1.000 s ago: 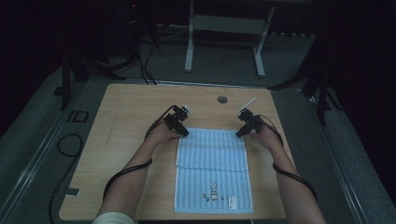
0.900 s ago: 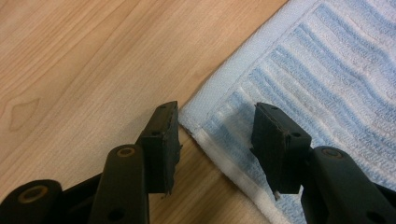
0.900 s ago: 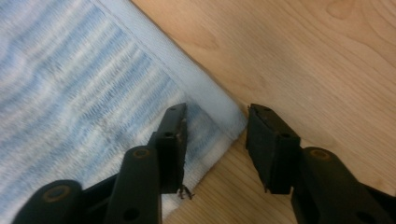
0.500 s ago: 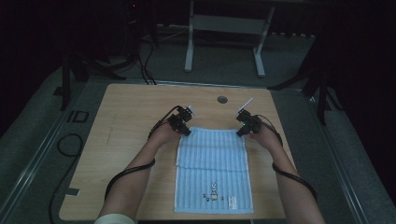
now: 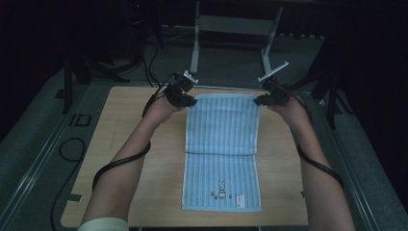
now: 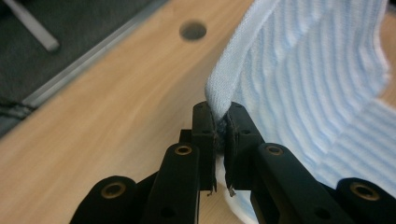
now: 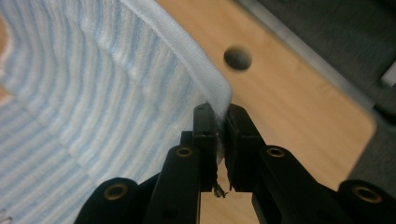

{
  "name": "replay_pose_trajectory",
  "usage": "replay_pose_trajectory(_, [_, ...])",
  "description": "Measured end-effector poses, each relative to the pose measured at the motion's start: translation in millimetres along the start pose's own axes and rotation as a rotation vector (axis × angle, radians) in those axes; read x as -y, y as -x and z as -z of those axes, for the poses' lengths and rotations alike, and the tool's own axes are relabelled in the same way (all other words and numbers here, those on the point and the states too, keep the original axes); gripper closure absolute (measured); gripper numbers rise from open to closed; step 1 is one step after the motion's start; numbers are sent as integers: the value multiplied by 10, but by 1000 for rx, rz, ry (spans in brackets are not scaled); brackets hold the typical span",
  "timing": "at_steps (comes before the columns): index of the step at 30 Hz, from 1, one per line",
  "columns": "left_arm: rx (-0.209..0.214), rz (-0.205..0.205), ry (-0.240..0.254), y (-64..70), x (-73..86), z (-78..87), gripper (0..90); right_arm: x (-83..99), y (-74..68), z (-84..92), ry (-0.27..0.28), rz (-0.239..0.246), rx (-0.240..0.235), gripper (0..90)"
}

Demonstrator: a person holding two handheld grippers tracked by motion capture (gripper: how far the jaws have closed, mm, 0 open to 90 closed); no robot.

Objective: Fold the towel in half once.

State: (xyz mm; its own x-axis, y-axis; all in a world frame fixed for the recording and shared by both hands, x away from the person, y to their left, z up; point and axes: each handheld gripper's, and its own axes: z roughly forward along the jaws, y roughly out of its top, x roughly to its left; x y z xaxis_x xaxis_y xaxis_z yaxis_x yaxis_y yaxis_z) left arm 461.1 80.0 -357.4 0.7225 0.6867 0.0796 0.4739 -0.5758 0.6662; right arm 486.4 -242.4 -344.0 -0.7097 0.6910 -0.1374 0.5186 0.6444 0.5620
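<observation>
Fingers (image 6: 205, 126) of both grippers clamped on towel (image 5: 222, 144) corners.

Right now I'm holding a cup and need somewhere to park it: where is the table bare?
Bare wood lies on the table left of the towel under the left forearm, with a narrower strip on its right. The far edge is crowded: left gripper and right gripper pinch the towel's corners.
</observation>
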Motion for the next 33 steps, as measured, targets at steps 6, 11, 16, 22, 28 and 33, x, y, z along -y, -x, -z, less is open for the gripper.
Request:
replay_pose_trajectory(6, [4, -43, 43, 89, 82, 218, 832, 57, -107, 306, 56, 58, 11, 832])
replay_pose_trajectory(11, [48, -87, 16, 393, 275, 348, 831, 259, -303, 405, 84, 81, 0, 832])
replay_pose_trajectory(16, [155, -120, 20, 678, 667, 439, 831, 752, -695, 458, 93, 136, -43, 832])
replay_pose_trajectory(22, [307, -168, -12, 1110, 1218, 401, 829, 1416, -1128, 511, 93, 133, -149, 831])
replay_pose_trajectory(28, [411, -162, -70, 1441, 1652, 162, 824, 1953, -1486, 289, 21, 116, -264, 829])
replay_pose_trajectory(33, [442, -127, -127, 1509, 1906, -80, 823, 2227, -1613, 23, -36, 61, -340, 828])
